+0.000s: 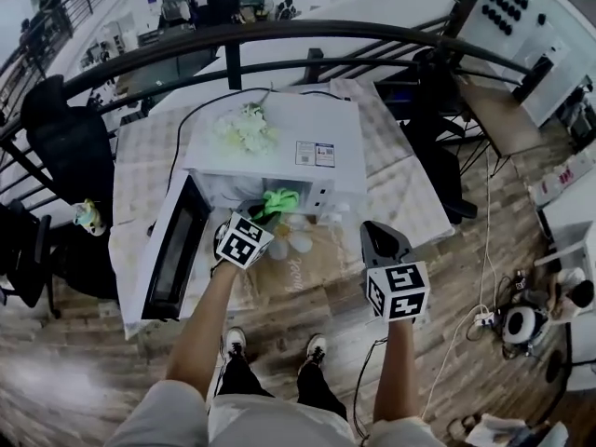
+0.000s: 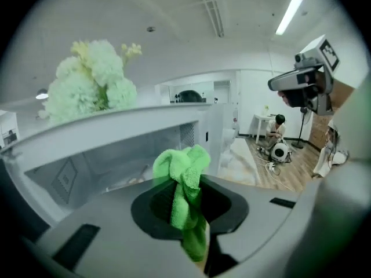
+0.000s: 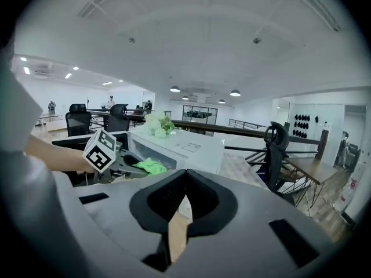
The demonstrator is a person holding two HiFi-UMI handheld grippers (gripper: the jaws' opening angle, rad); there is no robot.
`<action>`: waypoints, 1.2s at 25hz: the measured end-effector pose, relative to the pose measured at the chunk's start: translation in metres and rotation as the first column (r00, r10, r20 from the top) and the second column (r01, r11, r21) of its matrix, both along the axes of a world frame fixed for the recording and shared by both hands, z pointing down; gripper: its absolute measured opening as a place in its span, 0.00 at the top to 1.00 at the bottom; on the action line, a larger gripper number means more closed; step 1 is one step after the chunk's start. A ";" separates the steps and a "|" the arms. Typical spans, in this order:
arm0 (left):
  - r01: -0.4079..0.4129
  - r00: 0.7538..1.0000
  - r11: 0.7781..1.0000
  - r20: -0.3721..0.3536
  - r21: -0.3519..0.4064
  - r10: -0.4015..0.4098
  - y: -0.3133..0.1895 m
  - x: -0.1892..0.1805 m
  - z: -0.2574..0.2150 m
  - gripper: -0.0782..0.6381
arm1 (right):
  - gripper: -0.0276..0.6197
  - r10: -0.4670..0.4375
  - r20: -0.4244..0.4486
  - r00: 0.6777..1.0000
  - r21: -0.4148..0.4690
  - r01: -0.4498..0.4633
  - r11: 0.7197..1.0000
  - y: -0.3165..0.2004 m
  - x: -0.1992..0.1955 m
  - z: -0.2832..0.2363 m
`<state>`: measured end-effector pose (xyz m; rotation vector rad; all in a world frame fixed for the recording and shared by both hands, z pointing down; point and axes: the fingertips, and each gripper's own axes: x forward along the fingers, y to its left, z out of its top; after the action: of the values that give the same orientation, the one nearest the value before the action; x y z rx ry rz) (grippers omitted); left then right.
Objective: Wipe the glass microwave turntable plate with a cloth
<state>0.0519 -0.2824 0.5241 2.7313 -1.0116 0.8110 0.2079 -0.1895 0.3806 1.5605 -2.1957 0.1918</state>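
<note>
Seen from above, a white microwave (image 1: pixel 279 152) sits on a cloth-covered table (image 1: pixel 140 156), with pale flowers (image 1: pixel 247 128) on its top. At the left, its dark door (image 1: pixel 172 250) hangs wide open.

Next to the door, the left gripper (image 1: pixel 264 209) points into the oven mouth. Its jaws are pinched on a bright green cloth (image 1: pixel 282 200). In the left gripper view, the cloth (image 2: pixel 182 175) bunches up above the jaws and trails down between them.

Just right of and below the cloth, a pale rounded shape lies on the table in front of the opening. It is probably the glass turntable plate (image 1: pixel 298 240), though glare makes its rim hard to trace.

Farther right, the right gripper (image 1: pixel 375 231) hangs over the table edge, apart from the plate. Its jaws are pressed together on nothing.

To wipe well, the bunched end of the cloth likely needs to come down flat on the glass and sweep in overlapping circles from centre to rim. Pressure should be light, since glass on a tablecloth may slide. The free gripper could steady the rim. The grip on the cloth looks narrow, so a firm pinch matters.
</note>
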 end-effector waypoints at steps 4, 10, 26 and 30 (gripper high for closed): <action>0.025 0.997 0.997 -0.069 0.072 -0.020 0.026 -0.016 -0.056 0.79 | 0.94 -0.009 -0.014 1.000 0.051 0.010 0.999 0.010 -0.010 -0.035; 0.108 0.985 0.977 -0.155 0.186 -0.080 0.058 -0.055 -0.133 0.79 | 0.94 -0.044 -0.030 0.999 0.117 0.047 0.992 0.023 -0.038 -0.077; 0.253 0.959 0.882 -0.222 0.398 -0.175 0.096 -0.125 -0.256 0.79 | 0.94 -0.107 -0.163 0.981 0.239 0.145 0.960 0.031 -0.076 -0.149; 0.249 0.961 0.861 -0.226 0.442 -0.162 0.104 -0.128 -0.282 0.79 | 0.94 -0.116 -0.172 0.978 0.266 0.160 0.951 0.034 -0.082 -0.163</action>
<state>-0.0757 -0.1786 0.2423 2.9207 -1.6012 0.2982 0.1262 -0.1560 0.2173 1.4953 -2.2713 -0.2861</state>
